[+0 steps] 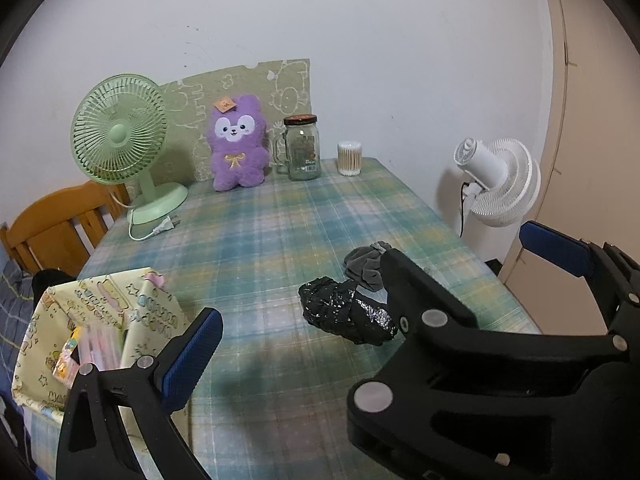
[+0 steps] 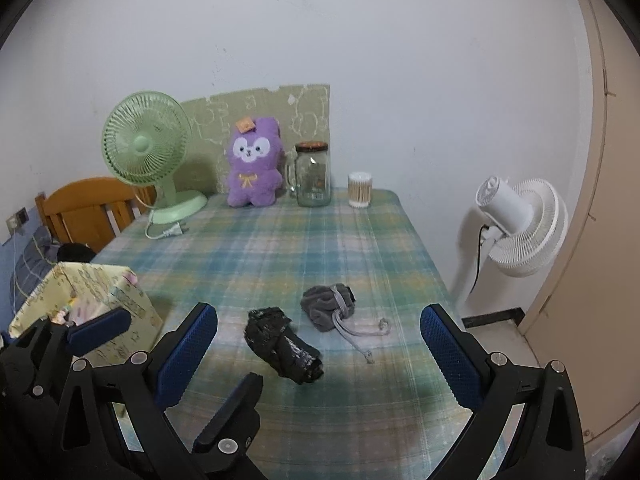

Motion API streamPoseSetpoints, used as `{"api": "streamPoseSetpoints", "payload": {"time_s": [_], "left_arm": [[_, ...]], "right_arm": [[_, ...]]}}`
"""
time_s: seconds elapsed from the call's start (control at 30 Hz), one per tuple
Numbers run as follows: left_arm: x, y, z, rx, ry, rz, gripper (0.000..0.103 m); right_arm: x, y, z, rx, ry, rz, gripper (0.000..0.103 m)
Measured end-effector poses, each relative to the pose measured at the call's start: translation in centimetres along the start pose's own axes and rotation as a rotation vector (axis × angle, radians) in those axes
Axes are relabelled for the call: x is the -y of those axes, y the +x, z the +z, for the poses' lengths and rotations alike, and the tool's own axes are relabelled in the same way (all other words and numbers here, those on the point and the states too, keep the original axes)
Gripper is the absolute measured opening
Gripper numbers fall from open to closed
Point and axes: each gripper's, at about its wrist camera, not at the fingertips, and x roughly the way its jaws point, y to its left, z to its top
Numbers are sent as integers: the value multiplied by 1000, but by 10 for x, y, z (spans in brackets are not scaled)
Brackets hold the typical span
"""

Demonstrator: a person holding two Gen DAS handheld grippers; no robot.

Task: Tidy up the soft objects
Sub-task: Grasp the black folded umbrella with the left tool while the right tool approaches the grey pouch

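A black rolled soft bundle [image 1: 344,312] [image 2: 284,344] lies on the plaid tablecloth [image 1: 280,232], with a grey drawstring pouch [image 1: 366,266] [image 2: 328,306] just behind it. A purple plush toy [image 1: 238,144] [image 2: 253,162] sits upright at the far wall. At the near left stands a yellow fabric box [image 1: 132,304] [image 2: 100,284] with small items inside. My left gripper [image 1: 320,316] is open above the near table, empty. My right gripper [image 2: 319,314] is open too, hovering short of the two bundles. One finger of each gripper crosses the other's view, and my left gripper's right finger is hidden.
Along the back wall are a green desk fan [image 1: 120,136] with a loose plug, a glass jar [image 1: 302,148] and a tub of cotton swabs [image 1: 349,159]. A white standing fan [image 1: 496,180] is off the table's right edge. A wooden chair [image 1: 52,228] is at left.
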Motion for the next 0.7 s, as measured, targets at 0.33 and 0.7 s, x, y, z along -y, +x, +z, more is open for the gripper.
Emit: {"api": "streamPoseSetpoints", "payload": {"time_s": [0.33,0.7], "left_arm": [[3,41,-4,-56,-31,-10,103],[12,73,-4,-89,-31,-24,103]], "right_arm": [[15,28,-9,-36,-28,-4,99],[35,57,-16,-91,7,12,90]]}}
